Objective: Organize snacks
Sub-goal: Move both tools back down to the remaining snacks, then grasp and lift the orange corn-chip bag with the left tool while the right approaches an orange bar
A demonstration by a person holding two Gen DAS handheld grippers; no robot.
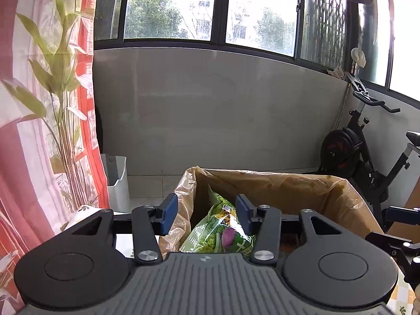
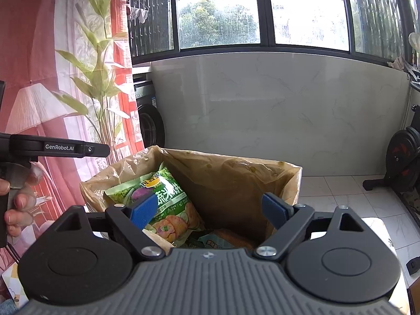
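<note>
A brown bag (image 1: 288,191) stands open in front of both grippers; it also shows in the right wrist view (image 2: 236,183). A green snack packet (image 1: 223,231) leans upright inside it against the left wall, and shows in the right wrist view (image 2: 162,199). My left gripper (image 1: 206,214) is open above the bag's left rim, with the packet below and between its blue pads, not touching. My right gripper (image 2: 210,208) is open wide and empty over the bag's mouth. More packets (image 2: 218,237) lie at the bag's bottom.
A red floral curtain (image 1: 44,105) hangs on the left. A white bin (image 1: 118,183) stands on the tiled floor behind. An exercise bike (image 1: 367,152) stands at the right. The left gripper's body (image 2: 52,149) and the hand that holds it show at left in the right wrist view.
</note>
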